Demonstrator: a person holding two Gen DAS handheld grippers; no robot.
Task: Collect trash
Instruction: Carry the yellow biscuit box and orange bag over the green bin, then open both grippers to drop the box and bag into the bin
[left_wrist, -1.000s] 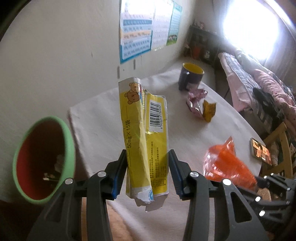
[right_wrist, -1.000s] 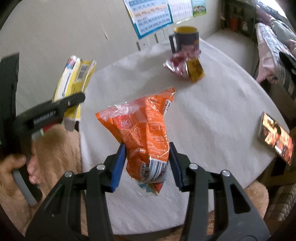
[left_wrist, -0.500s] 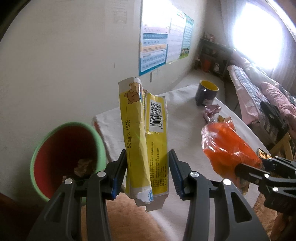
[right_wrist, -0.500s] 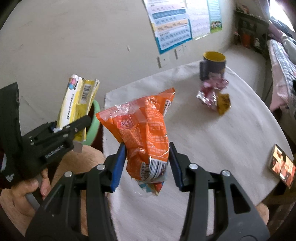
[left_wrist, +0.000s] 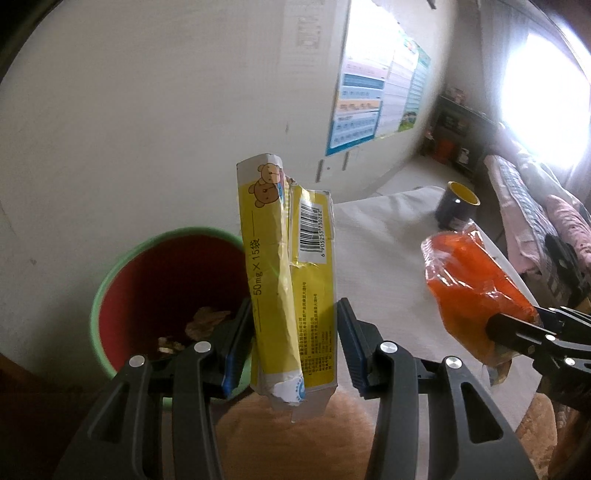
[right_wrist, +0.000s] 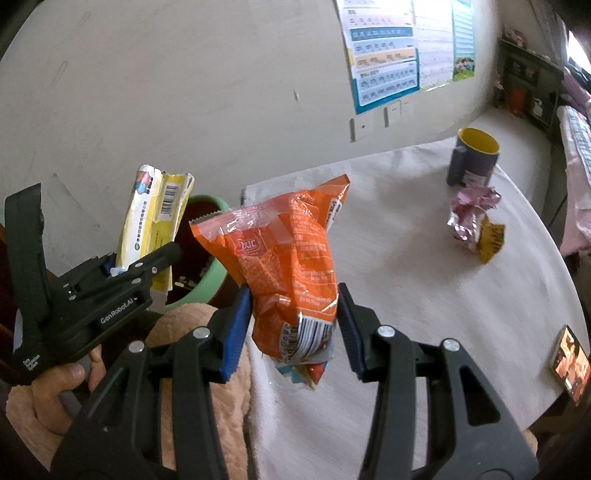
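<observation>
My left gripper is shut on a flattened yellow box with a bear print and a barcode, held upright just right of a bin with a green rim and red inside. The bin holds some scraps. My right gripper is shut on an orange snack bag, held above the table's left edge. In the right wrist view the left gripper and yellow box stand in front of the bin. The orange bag also shows in the left wrist view.
A white-clothed round table carries a dark mug with yellow inside, a crumpled pink and yellow wrapper and a phone at the right edge. A wall with posters stands behind. A bed lies at the far right.
Both grippers have swung left towards the bin with their loads. The bin now sits closer and more central in the left wrist view; the orange bag follows beside it.
</observation>
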